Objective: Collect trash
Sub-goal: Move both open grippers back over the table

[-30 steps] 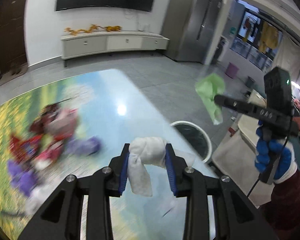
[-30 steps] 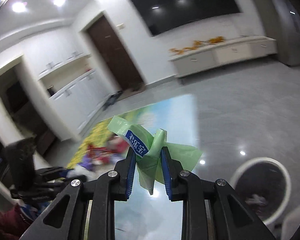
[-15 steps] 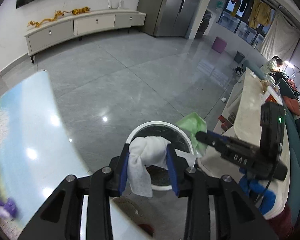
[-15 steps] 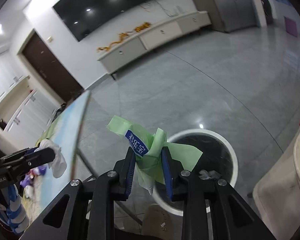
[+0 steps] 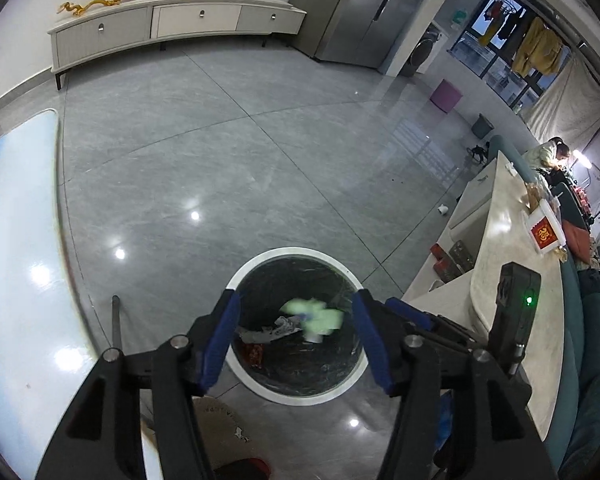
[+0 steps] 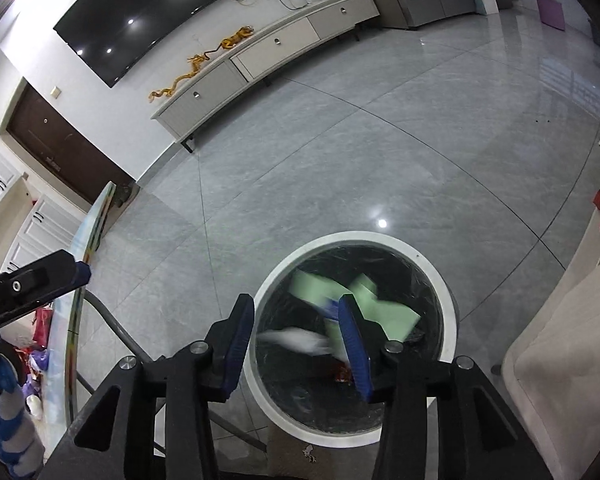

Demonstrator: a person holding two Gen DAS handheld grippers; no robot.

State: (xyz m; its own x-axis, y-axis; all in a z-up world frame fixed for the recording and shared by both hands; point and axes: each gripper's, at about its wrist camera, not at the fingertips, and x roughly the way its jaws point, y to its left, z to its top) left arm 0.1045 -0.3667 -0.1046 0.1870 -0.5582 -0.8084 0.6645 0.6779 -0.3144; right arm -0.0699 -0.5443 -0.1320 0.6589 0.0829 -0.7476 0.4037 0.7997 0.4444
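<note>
The step in hand is the drop: both pieces of trash are released over the bin (image 5: 236, 284), a round white-rimmed can with a black liner that stands on the grey floor just beside the worktop (image 5: 16, 240).

The left gripper (image 5: 296, 334) has just been opening its jaws. They now stand about half open, with nothing between them. The right gripper (image 6: 296, 346) has also just been opening; its gap is narrower, and its blue pads no longer press on anything.

In the right wrist view, the green wrapper (image 6: 396, 312) is blurred and appears to be falling into the mouth of the bin, partly behind the right pad. The white tissue (image 6: 296, 338) is a pale blur lower in the bin. In the left wrist view the wrapper (image 5: 320, 316) also shows as a green blur inside the bin, above some grey and red scraps that already lie at the bottom. I judge that both pieces will land inside, because both are well within the rim.

Both grippers point steeply down at the bin, close side by side. The left one is over the near side of the rim, the right one a little to the right of it.

More trash is visible on the worktop (image 6: 40, 320), red and purple pieces at the left edge of the right wrist view. So the next move calls for lifting both grippers away from the bin, turning them back to the worktop, and keeping the jaws open for the next 2 pieces.
</note>
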